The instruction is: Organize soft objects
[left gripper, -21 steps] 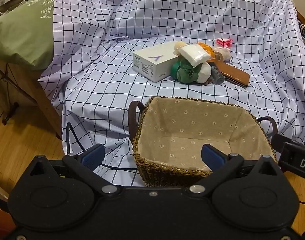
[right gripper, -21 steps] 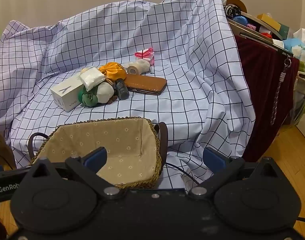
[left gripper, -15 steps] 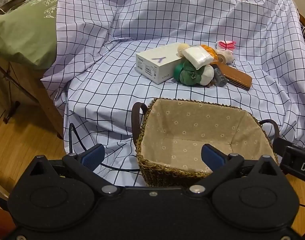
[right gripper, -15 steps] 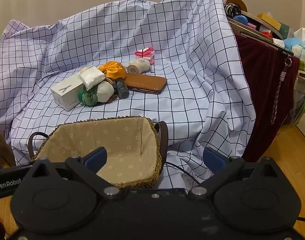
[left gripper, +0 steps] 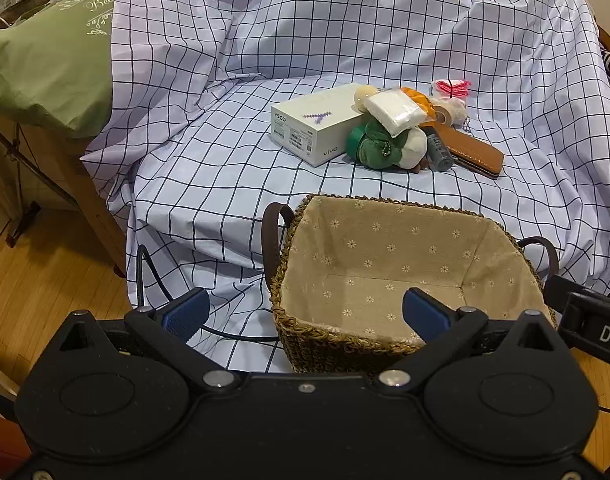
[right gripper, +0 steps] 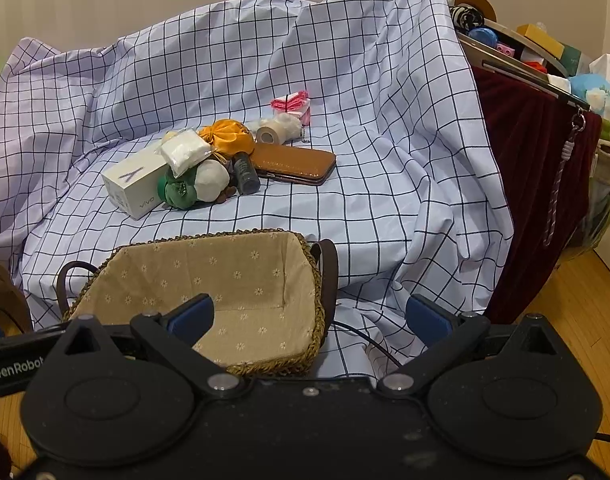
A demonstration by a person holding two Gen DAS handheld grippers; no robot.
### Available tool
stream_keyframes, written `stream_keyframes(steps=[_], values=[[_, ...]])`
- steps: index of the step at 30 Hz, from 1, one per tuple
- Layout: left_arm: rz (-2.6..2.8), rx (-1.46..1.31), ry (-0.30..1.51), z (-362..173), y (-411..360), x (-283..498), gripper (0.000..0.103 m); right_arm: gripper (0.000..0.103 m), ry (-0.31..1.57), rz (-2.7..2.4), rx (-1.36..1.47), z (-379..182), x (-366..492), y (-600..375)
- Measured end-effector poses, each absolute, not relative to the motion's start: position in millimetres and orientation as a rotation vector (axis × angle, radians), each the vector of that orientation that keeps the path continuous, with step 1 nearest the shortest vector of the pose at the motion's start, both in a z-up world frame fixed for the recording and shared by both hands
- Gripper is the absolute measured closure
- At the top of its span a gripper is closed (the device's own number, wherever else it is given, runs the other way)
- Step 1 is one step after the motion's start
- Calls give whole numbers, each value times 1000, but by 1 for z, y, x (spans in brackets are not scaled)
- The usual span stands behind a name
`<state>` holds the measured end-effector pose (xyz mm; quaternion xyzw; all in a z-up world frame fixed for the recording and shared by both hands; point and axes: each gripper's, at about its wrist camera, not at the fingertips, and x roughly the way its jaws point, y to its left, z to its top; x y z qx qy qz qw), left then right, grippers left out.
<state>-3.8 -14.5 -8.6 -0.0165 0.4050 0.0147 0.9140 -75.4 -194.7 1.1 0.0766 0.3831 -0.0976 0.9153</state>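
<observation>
Plush toy (left gripper: pixel 379 146), green and white, sits at twelve o'clock beyond the empty basket (left gripper: pixel 317 336), looks light and squashy, best pinched mid-body; both grippers (left gripper: pixel 305 312) (right gripper: pixel 309 316) gape wide, holding nothing.

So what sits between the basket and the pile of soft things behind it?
Nothing: only bare checked cloth separates the basket from the pile. Both wrist views show that strip, and the basket itself holds nothing.
</observation>
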Motion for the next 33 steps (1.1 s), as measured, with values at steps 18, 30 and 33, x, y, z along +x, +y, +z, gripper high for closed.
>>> stream_keyframes(steps=[18, 30, 33], values=[[27, -39, 839, -10, -13, -3, 3, 0, 796, -199, 142, 0, -75, -194], [26, -42, 843, -10, -12, -2, 3, 0, 789, -195, 153, 0, -75, -194], [28, -47, 839, -9, -11, -2, 3, 0, 788, -195, 153, 0, -75, -194]])
